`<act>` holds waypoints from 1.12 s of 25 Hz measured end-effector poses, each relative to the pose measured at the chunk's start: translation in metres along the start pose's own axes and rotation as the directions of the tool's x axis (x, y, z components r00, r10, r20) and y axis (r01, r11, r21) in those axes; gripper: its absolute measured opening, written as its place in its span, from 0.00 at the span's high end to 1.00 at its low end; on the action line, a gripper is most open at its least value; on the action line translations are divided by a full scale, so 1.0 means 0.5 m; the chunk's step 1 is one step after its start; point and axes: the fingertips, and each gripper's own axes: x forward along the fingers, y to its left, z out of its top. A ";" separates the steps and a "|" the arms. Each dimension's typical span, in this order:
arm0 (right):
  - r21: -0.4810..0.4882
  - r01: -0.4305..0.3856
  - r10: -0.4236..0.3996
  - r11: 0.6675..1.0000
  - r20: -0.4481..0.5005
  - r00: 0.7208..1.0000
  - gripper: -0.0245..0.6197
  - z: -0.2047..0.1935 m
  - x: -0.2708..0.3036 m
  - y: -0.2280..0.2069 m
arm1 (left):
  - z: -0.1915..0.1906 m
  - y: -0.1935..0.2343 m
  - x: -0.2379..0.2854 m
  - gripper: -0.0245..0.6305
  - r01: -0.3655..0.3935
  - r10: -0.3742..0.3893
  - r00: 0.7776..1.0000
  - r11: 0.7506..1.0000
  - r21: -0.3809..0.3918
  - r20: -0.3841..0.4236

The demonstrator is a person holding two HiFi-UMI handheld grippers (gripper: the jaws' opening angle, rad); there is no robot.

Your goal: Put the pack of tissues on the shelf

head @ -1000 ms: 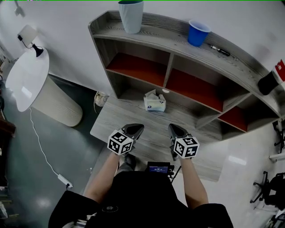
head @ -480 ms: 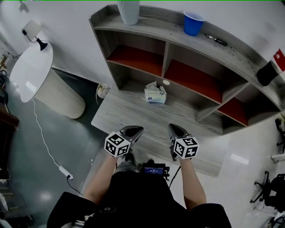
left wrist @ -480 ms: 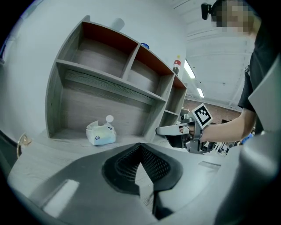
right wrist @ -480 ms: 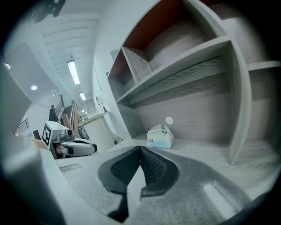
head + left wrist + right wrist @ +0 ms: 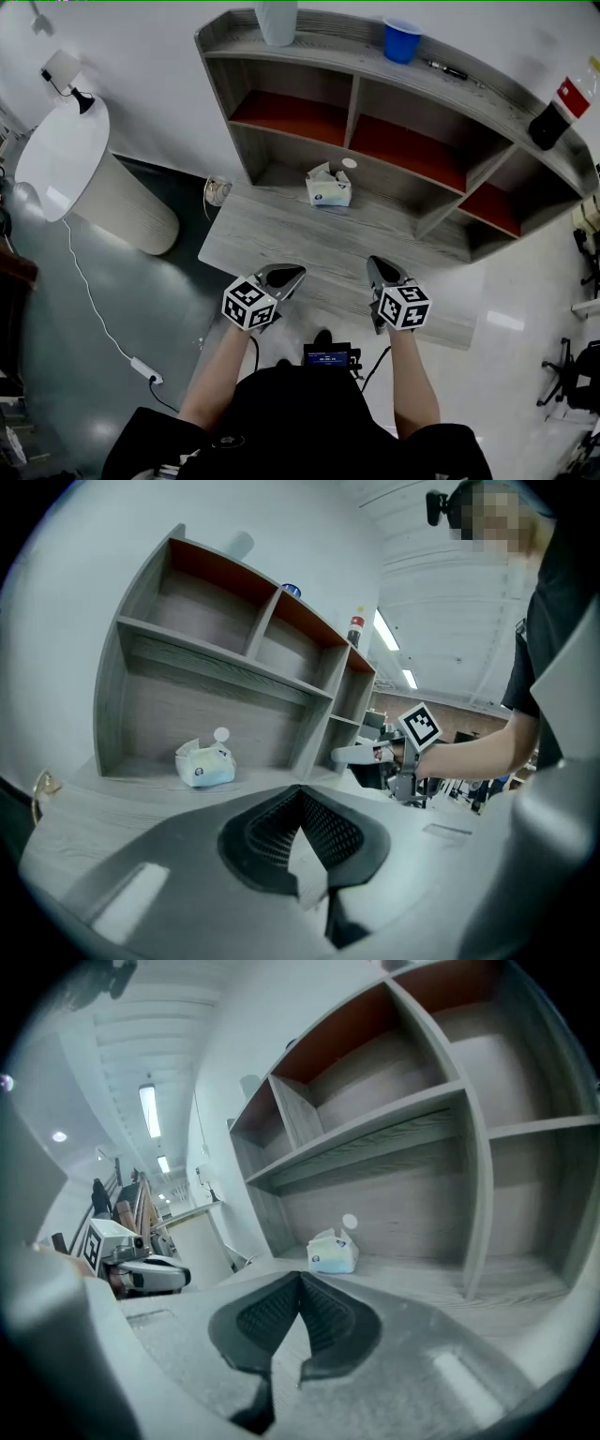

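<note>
The left tool and right tool hang fully closed and empty, well apart from the pack of tissues.

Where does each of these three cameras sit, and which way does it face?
Head view: on the person's head, facing steeply down at desk and shelf; forearms, left gripper and right gripper show.
Left gripper view: on that gripper, along its shut jaws toward the shelf; the right gripper shows.
Right gripper view: on that gripper, likewise; the left gripper shows.
Shared: all three show the pack of tissues.
</note>
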 end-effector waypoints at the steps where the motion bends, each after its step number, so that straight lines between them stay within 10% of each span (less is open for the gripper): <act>1: 0.003 0.013 -0.013 1.000 0.013 1.000 0.96 -0.001 -0.007 0.009 | -0.009 -0.005 -0.012 0.96 0.004 -0.004 1.000 1.000 0.014 -0.010; 28: -0.010 0.087 -0.086 0.996 0.064 0.994 0.96 -0.128 -0.156 0.246 | -0.143 -0.083 -0.198 0.96 0.033 -0.033 0.999 0.999 0.023 -0.018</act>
